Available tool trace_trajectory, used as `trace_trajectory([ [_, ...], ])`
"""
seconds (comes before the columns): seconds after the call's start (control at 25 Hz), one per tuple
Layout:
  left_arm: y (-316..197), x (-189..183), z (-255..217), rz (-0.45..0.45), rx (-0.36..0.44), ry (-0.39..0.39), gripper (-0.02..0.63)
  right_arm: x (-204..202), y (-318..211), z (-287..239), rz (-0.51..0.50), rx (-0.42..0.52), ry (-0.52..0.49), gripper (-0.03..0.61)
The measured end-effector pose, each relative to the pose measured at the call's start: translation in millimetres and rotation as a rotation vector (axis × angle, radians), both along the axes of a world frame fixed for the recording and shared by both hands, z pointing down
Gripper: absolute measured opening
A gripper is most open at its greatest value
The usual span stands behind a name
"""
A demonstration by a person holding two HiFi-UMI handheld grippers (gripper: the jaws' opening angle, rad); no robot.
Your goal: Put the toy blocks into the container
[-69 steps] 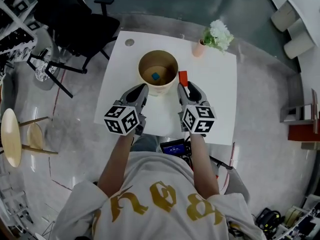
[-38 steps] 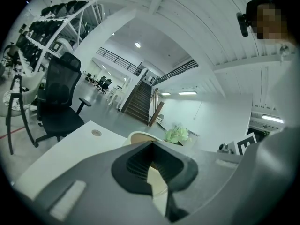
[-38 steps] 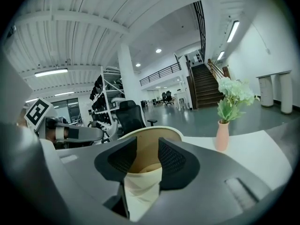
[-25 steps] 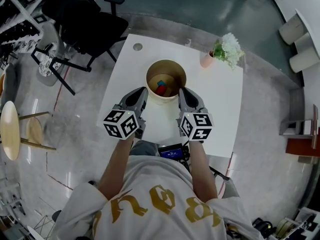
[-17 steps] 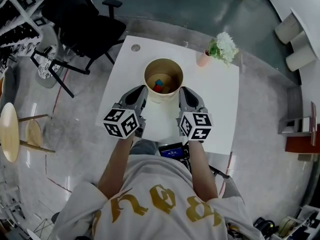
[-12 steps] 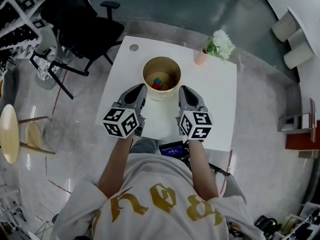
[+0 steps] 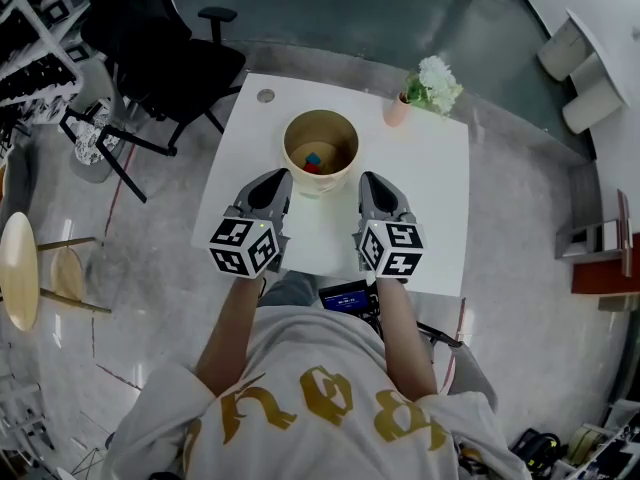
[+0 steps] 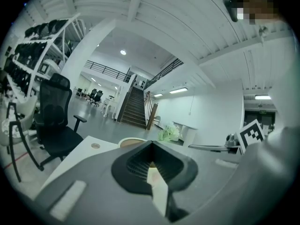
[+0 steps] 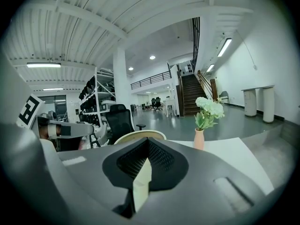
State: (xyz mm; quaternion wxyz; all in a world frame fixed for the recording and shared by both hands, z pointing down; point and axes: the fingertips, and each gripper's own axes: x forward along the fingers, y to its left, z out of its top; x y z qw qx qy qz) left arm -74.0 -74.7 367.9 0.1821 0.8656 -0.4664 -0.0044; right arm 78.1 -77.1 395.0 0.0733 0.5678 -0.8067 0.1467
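The left hand-held gripper (image 7: 277,178) and right hand-held gripper (image 7: 371,180) point forward, jaws together.

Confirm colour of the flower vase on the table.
Peach-pink vase, clearest in the right gripper view.

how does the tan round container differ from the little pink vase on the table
The wide tan round container holds a red block and a blue block; the slim little pink vase holds white flowers. The container stands mid-table, the vase near the far right corner. Both stand upright on the white table.
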Motion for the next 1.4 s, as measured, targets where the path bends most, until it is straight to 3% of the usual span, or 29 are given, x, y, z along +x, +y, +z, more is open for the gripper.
trace_trajectory([
  [0.44,0.4,1.5,3.9,0.012,0.011,-0.053,0.002,0.7,-1.4,4.5,0.007,-0.01,0.025,0.021],
  [1.4,0.1,0.0,3.5,-0.004,0.01,-0.047,0.002,2.9,-2.2,11.1,-0.005,-0.035,0.026,0.021],
])
